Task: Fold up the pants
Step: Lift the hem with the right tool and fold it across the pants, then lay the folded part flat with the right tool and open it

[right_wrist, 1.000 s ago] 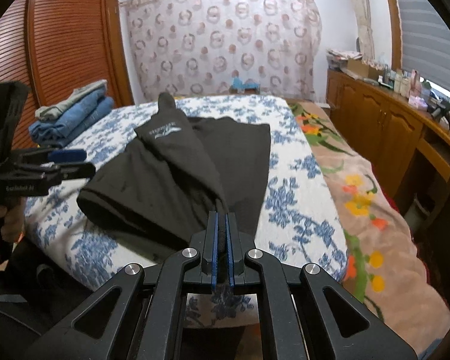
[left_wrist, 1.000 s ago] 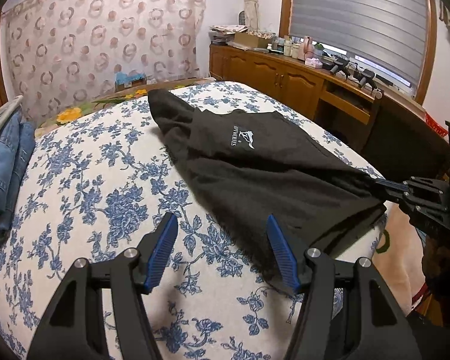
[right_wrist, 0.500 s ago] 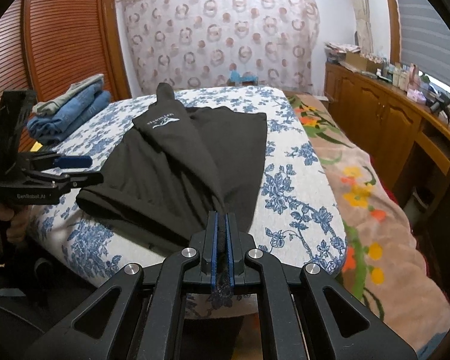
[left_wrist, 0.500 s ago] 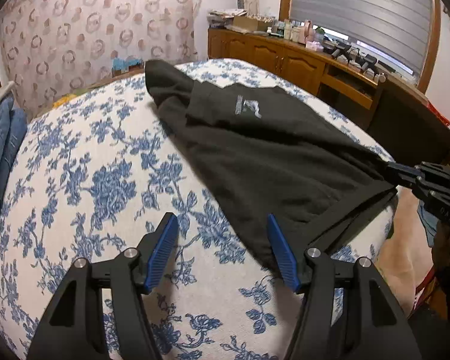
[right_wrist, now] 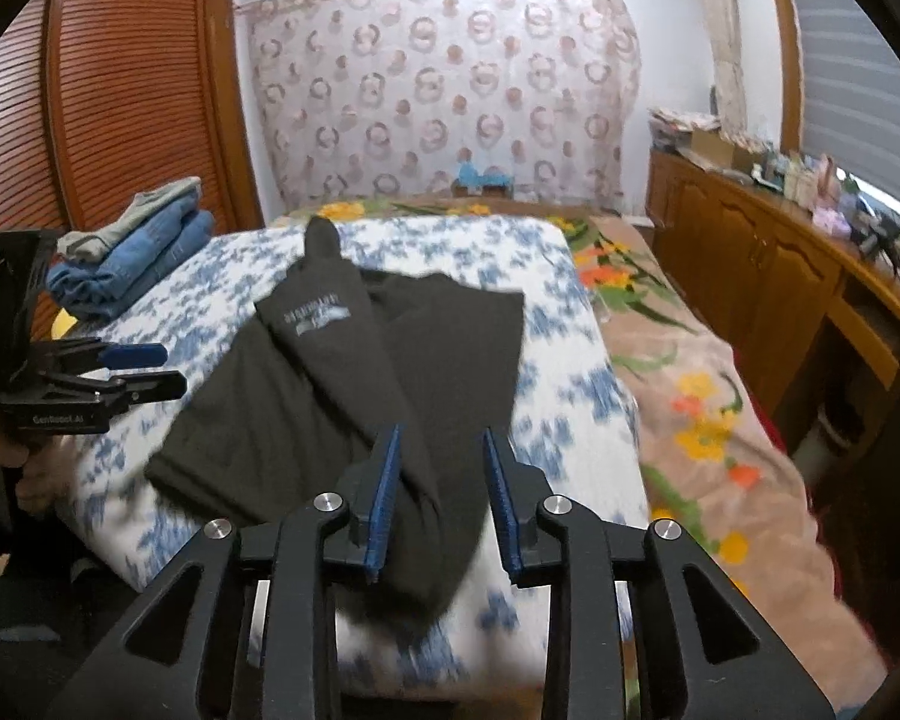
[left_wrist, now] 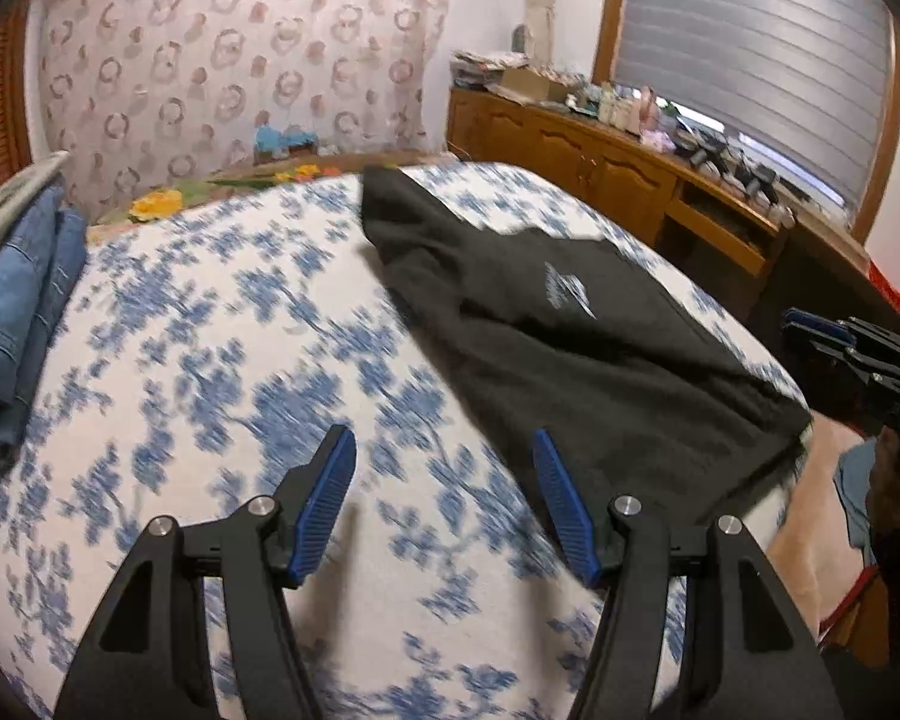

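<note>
Black pants (left_wrist: 570,336) with a white logo lie on the blue-flowered bed sheet (left_wrist: 222,360), one leg folded over the other; they also show in the right wrist view (right_wrist: 354,384). My left gripper (left_wrist: 444,480) is open and empty above the sheet, just left of the pants' near edge. My right gripper (right_wrist: 441,468) is open, its jaws on either side of the pants' near end, which hangs over the bed edge. The right gripper also shows in the left wrist view (left_wrist: 822,330), and the left gripper in the right wrist view (right_wrist: 144,369).
Folded blue jeans (left_wrist: 12,312) are stacked at the bed's left; they also show in the right wrist view (right_wrist: 132,252). A flowered blanket (right_wrist: 702,420) covers the bed's right. A wooden cabinet (right_wrist: 768,264) runs under the window. A slatted wardrobe (right_wrist: 90,120) stands left.
My right gripper has opened and let go of the pants' end, which now lies over the bed edge. My left gripper stayed open and shifted left over the sheet.
</note>
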Available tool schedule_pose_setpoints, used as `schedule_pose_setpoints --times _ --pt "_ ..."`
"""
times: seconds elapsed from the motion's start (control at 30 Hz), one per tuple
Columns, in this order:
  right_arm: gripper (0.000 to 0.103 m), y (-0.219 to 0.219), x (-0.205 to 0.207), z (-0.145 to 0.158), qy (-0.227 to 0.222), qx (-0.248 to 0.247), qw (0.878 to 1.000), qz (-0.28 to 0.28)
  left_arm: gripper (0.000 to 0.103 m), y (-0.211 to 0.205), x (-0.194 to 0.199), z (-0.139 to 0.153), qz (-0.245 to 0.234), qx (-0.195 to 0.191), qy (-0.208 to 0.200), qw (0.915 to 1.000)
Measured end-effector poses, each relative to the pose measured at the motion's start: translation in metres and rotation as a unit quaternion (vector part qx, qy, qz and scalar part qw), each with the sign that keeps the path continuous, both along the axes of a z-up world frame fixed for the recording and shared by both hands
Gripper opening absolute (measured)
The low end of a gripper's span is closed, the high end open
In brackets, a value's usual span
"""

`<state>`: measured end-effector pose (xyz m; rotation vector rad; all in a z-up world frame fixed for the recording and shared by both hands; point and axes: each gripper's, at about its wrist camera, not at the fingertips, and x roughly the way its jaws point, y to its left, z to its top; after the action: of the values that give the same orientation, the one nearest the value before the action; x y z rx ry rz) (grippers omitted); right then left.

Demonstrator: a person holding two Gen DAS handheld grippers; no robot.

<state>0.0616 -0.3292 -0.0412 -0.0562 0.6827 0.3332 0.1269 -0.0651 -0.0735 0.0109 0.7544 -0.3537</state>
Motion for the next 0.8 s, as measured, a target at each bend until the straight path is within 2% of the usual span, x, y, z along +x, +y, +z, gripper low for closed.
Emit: schedule_pose_setpoints --times 0.17,0.2,0.37,0.6,0.8 --pt "0.032 0.028 0.032 0.007 0.001 0.008 0.999 0.038 0.061 0.017 0.01 0.009 0.03 -0.001 -0.026 0.9992" --pt "0.036 0.035 0.039 0.007 0.006 0.01 0.999 0.046 0.061 0.02 0.011 0.009 0.035 -0.001 -0.03 0.9989" --pt "0.037 0.073 0.068 0.007 0.021 0.011 0.996 0.09 0.061 0.029 0.015 0.007 0.05 -0.005 -0.029 0.9983" --pt "0.037 0.12 0.095 -0.003 0.051 -0.022 0.988 0.141 0.061 0.036 0.011 0.007 0.057 -0.011 -0.032 0.9978" --pt "0.037 0.144 0.113 -0.017 0.08 -0.04 0.982 0.164 0.061 0.041 0.01 0.004 0.061 -0.015 -0.027 0.9977"
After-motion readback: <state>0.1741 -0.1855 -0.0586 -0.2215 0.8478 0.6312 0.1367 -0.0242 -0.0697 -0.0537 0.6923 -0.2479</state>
